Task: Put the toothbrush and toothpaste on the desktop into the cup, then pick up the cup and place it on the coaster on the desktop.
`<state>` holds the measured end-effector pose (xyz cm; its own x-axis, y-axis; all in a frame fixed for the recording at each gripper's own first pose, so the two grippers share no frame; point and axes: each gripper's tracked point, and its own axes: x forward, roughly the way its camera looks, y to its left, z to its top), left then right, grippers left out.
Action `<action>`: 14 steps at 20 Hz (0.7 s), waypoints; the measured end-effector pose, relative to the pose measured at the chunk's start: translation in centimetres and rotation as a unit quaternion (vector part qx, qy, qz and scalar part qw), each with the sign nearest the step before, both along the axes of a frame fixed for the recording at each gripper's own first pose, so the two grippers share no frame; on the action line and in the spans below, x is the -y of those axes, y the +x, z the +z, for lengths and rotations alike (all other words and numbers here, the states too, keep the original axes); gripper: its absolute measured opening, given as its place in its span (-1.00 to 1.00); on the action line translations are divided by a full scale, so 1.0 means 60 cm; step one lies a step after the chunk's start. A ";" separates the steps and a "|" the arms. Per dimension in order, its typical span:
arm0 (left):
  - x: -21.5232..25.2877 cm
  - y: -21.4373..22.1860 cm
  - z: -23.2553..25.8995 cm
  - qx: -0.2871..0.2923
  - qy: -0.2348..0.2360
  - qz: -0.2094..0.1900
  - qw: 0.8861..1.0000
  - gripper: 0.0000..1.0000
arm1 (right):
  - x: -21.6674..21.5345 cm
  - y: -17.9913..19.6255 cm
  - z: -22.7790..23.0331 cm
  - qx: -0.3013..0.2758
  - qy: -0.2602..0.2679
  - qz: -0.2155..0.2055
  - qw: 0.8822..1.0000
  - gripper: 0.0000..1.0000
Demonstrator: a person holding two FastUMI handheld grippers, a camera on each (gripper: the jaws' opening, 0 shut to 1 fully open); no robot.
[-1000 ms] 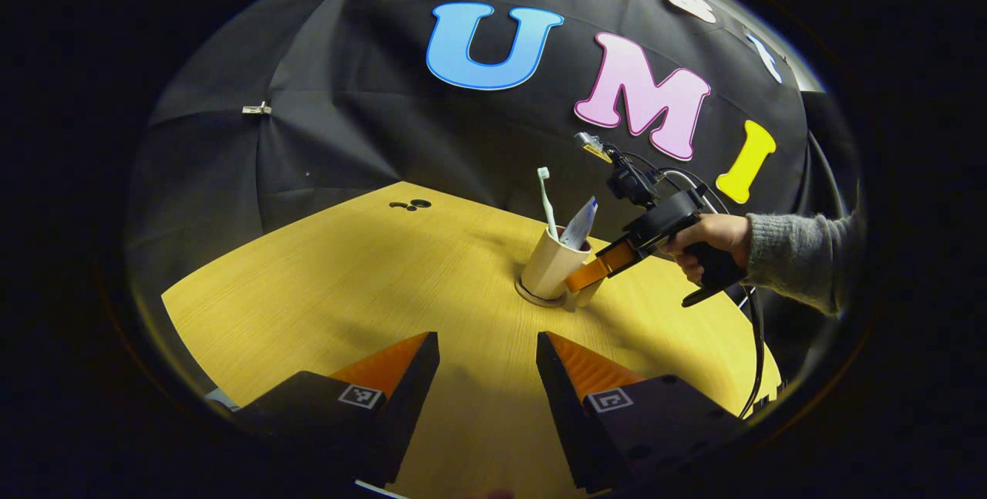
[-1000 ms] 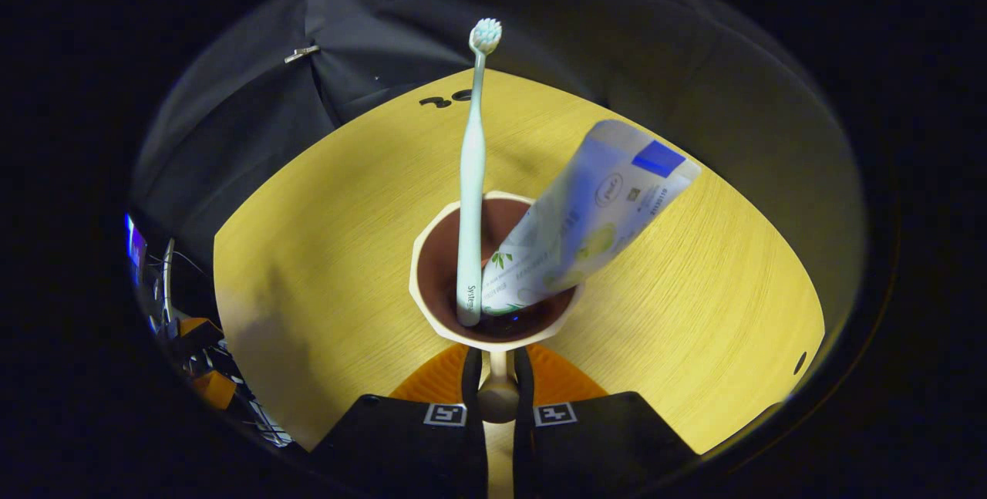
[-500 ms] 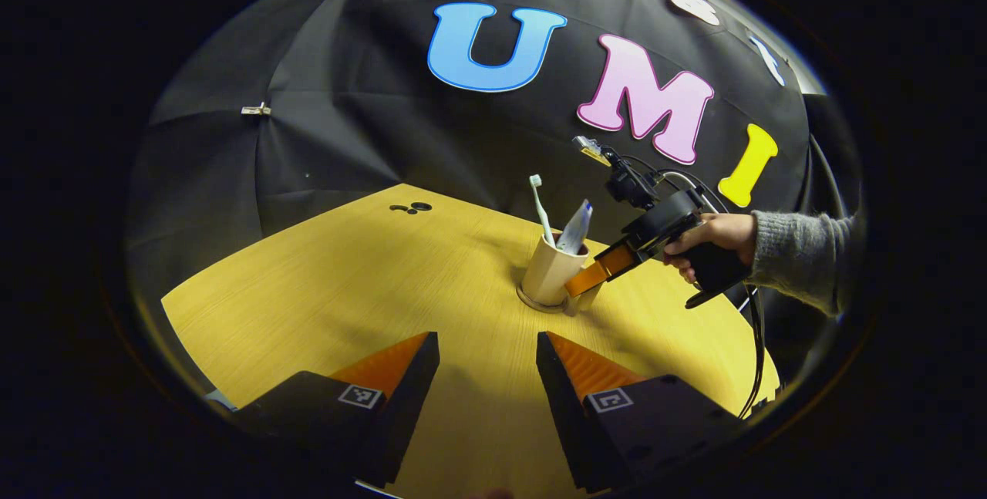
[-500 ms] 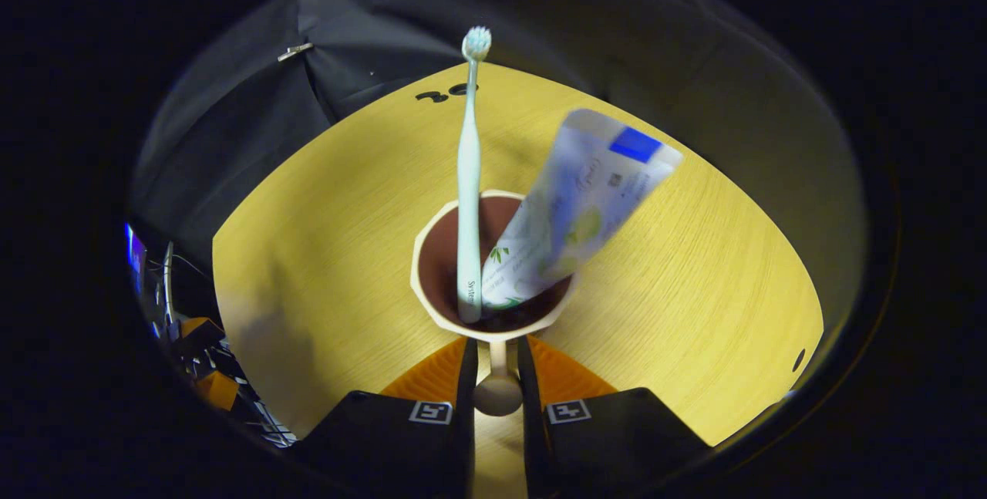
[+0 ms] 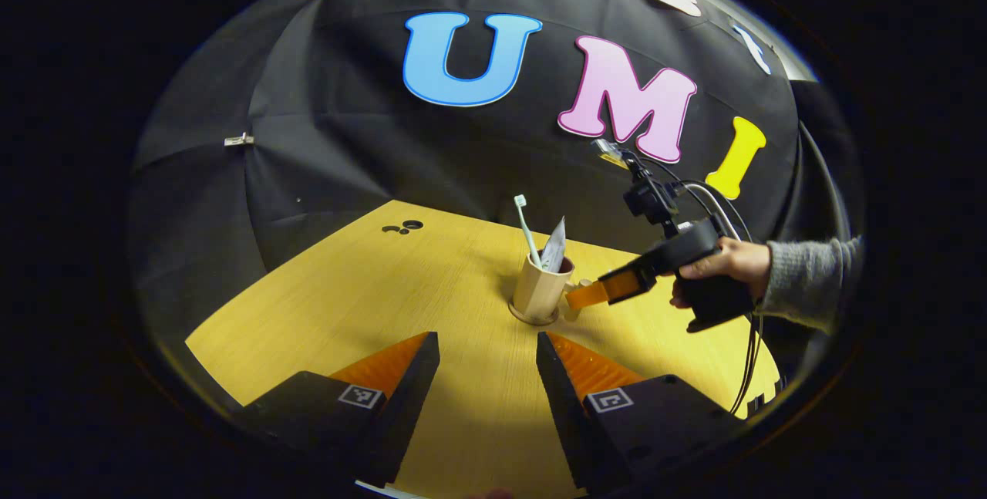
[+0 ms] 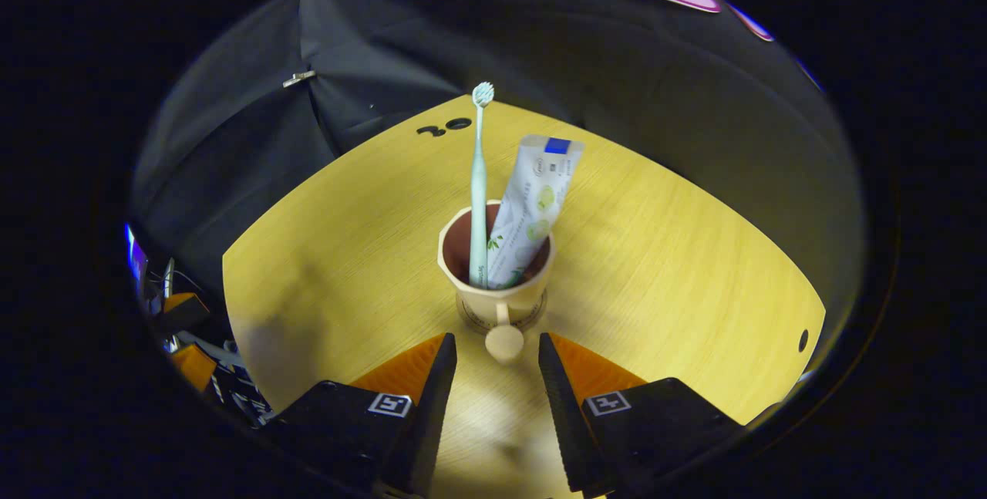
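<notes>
Here the beige cup (image 6: 497, 283) holds toothbrush (image 6: 478, 190) and toothpaste (image 6: 532, 210); right tool (image 6: 497, 352) released

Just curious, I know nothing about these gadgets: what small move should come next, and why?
Probably just draw the right tool straight back. The cup, holding toothbrush and toothpaste, stands on the coaster, and the tool's jaws are open, clear of the handle.

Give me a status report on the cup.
Both hand-held grippers open: left, right off the handle. Cup on coaster, holding toothbrush and toothpaste. Nothing in the way.
</notes>
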<state>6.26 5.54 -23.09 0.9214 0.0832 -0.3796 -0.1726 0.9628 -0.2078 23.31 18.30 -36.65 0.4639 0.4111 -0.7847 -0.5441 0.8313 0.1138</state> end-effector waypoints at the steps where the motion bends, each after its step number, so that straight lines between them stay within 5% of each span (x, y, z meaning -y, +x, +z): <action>1: 0.002 0.002 0.012 -0.001 0.002 -0.005 1.000 0.63 | 0.008 -0.007 0.009 0.008 0.009 -0.019 1.000 0.35; 4: 0.002 0.014 0.031 -0.018 0.008 -0.011 1.000 0.63 | 0.028 -0.030 0.069 0.039 0.053 -0.075 0.995 0.29; 8: 0.023 0.027 0.062 -0.027 0.034 -0.039 0.998 0.63 | 0.047 -0.064 0.176 0.104 0.104 -0.110 0.983 0.76; 14: 0.060 0.039 0.148 0.015 0.067 -0.079 0.994 0.64 | 0.081 -0.141 0.300 0.175 0.130 -0.155 0.964 0.96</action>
<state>8.61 1.94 -14.23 0.9374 -0.0155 -0.3478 -0.0125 0.9969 -0.0783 14.83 13.43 -18.63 0.8136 0.3715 -0.4472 -0.3174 0.9283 0.1937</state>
